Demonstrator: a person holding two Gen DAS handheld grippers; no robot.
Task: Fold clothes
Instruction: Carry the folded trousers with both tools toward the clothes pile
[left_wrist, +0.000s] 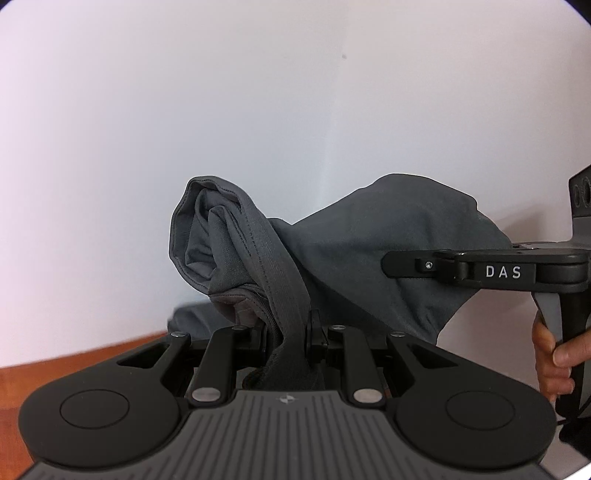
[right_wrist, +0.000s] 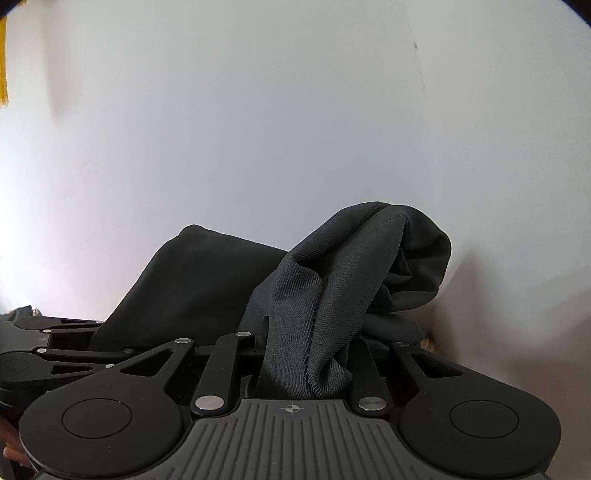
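A plain pale wall (left_wrist: 258, 110) fills both views, with a strip of reddish wooden surface (left_wrist: 74, 354) curving below it. Against it hangs the dark grey twill garment (left_wrist: 351, 240), held up in the air in soft rounded folds with a stitched hem; its lower end is cut off behind the gripper bodies. The left gripper (left_wrist: 291, 339) and right gripper (right_wrist: 306, 354) are each nearly closed, pinching a bunched fold, their fingertips buried in cloth.

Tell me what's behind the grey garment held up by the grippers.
Behind the grey garment is a plain white wall, with a strip of wooden table below. The lifted cloth hides the wall's base and the table under it.
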